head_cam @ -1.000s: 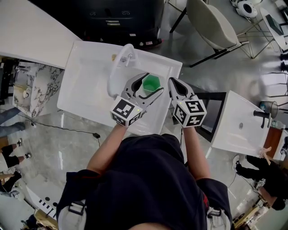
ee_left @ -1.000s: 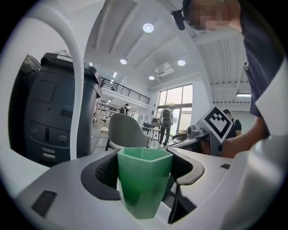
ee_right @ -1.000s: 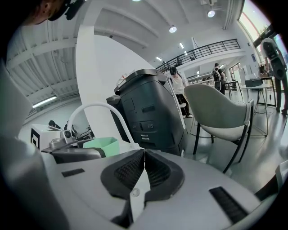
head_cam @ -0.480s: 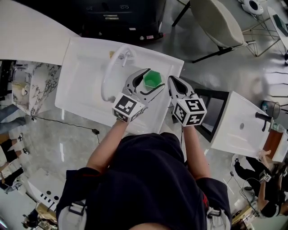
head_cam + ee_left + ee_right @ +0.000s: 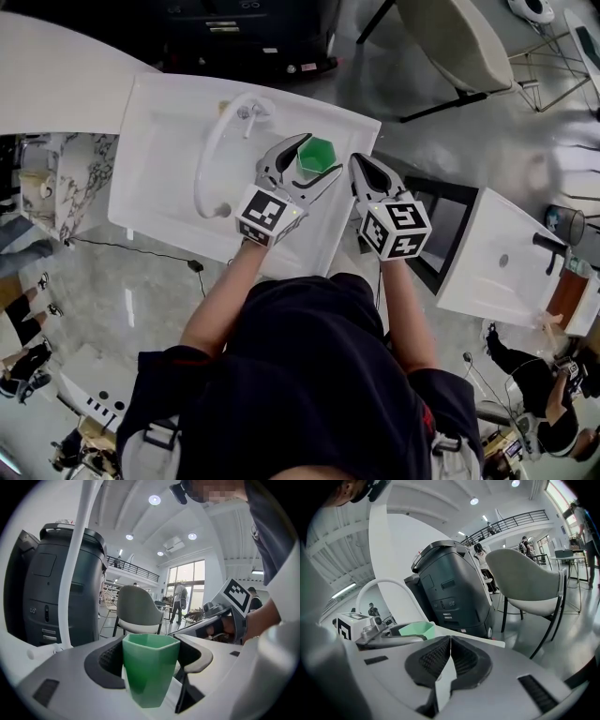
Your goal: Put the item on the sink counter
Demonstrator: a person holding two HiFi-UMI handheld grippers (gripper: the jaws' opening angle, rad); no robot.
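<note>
A green faceted cup [image 5: 317,155] stands upright between the jaws of my left gripper [image 5: 306,156], which is shut on it. In the left gripper view the cup [image 5: 150,668] fills the gap between the two black pads. It hangs over the right part of the white sink counter [image 5: 169,122], near the far right corner. My right gripper [image 5: 366,171] is just right of the cup, its jaws shut with nothing between them [image 5: 450,656]. From the right gripper view the cup's rim [image 5: 417,629] shows at the left.
A curved white faucet [image 5: 220,145] arches over the basin left of the cup. A dark machine [image 5: 450,588] and a pale chair [image 5: 455,42] stand beyond the sink. A second white sink [image 5: 497,258] is at the right. People stand at the edges of the room.
Both grippers have sunk a little toward the counter, the left one still carrying the green cup. The view has shifted so the sink sits slightly higher and further left.
</note>
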